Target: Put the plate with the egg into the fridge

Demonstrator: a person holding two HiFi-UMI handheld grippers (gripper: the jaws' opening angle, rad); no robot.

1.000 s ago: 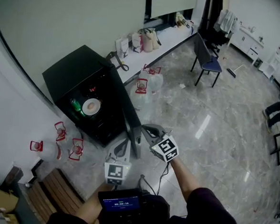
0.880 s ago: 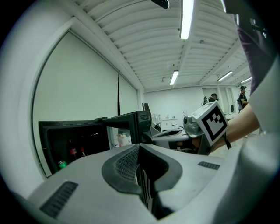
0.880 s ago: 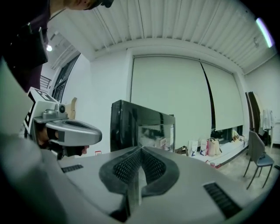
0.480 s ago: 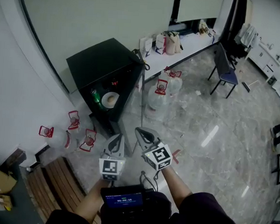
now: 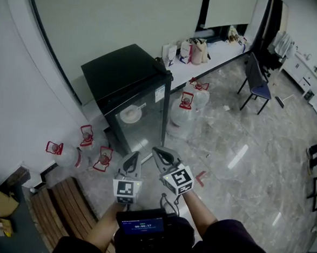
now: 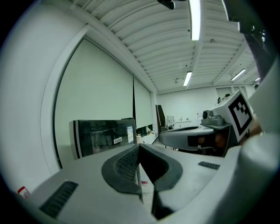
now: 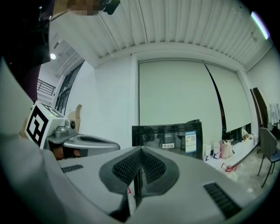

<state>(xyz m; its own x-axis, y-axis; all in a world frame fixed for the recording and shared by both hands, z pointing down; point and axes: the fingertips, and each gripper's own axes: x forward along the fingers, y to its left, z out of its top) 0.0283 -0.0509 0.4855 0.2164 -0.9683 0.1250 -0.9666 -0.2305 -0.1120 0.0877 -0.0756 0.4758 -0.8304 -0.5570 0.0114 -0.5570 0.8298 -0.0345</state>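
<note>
The black fridge stands against the wall with its glass door closed. Through the glass I see the white plate on a shelf; the egg on it is too small to make out. My left gripper and right gripper hover side by side over the floor in front of the fridge, both shut and holding nothing. The fridge shows beyond the closed left gripper in the left gripper view. It also stands beyond the closed right gripper, as the fridge, in the right gripper view.
Several water jugs with red handles stand left of the fridge, and more jugs to its right. A long white table carries bags. A blue chair is behind it. A wooden bench lies at lower left.
The fridge door was open one second ago and is closed now. Both grippers have drawn back from the door and stay shut.
</note>
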